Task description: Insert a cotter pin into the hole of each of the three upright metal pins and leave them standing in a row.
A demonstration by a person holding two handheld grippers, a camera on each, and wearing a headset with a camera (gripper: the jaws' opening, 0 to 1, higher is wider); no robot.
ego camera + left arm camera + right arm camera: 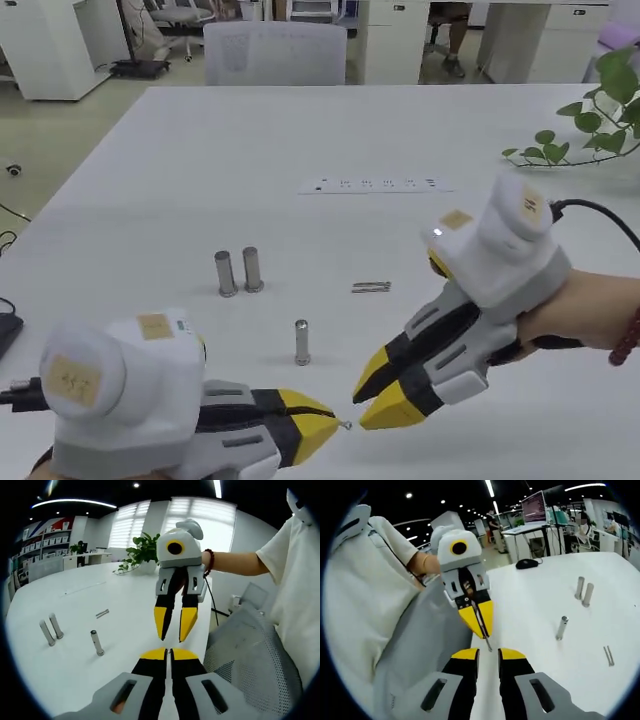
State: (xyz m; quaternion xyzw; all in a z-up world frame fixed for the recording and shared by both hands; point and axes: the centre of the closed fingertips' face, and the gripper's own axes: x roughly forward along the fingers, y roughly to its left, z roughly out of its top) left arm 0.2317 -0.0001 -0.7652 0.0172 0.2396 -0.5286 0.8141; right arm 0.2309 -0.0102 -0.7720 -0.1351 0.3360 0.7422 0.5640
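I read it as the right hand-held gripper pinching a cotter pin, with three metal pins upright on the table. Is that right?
Not quite: the left hand-held gripper pinches the cotter pin, as the right gripper view shows. The right hand-held gripper is open. Three metal pins do stand upright on the table.

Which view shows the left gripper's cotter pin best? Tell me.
Right gripper view: the cotter pin juts clear of the left gripper. Head view catches a tiny tip; left gripper view, barely a sliver.
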